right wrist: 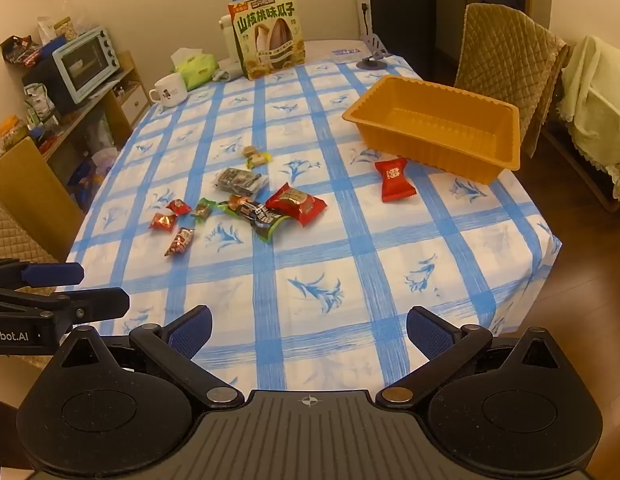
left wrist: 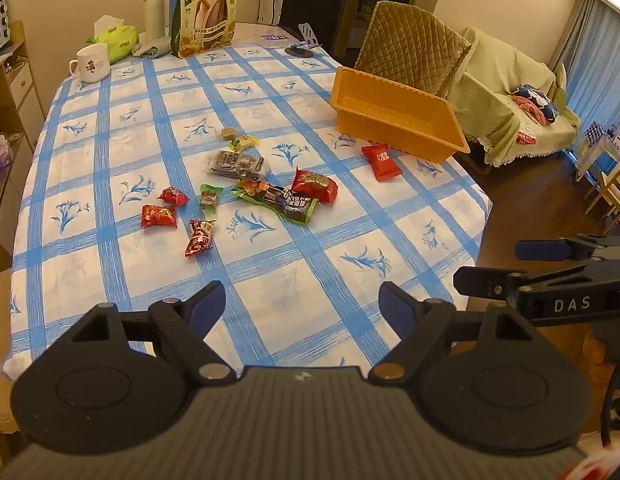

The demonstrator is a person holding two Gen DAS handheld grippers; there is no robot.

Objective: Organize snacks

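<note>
Several small snack packets lie scattered mid-table on the blue checked tablecloth (left wrist: 270, 264): a large red packet (left wrist: 315, 187) (right wrist: 296, 203), a green-black packet (left wrist: 284, 200) (right wrist: 256, 216), a dark clear packet (left wrist: 237, 164) (right wrist: 240, 181), and small red ones (left wrist: 159, 216) (right wrist: 163, 221). One red packet (left wrist: 381, 161) (right wrist: 395, 179) lies alone beside the empty orange tray (left wrist: 394, 120) (right wrist: 442, 136) at the right. My left gripper (left wrist: 302, 308) and right gripper (right wrist: 308, 330) are both open and empty, above the table's near edge. The right gripper also shows in the left wrist view (left wrist: 510, 264).
At the far end stand a big sunflower-seed bag (left wrist: 208, 12) (right wrist: 268, 34), a white mug (left wrist: 92, 62) (right wrist: 170, 89), a tissue pack (left wrist: 116, 38), a thermos (left wrist: 154, 10) and a phone stand (left wrist: 306, 42). A quilted chair (left wrist: 410, 52) is behind the tray. Shelves with a toaster oven (right wrist: 86, 62) stand left.
</note>
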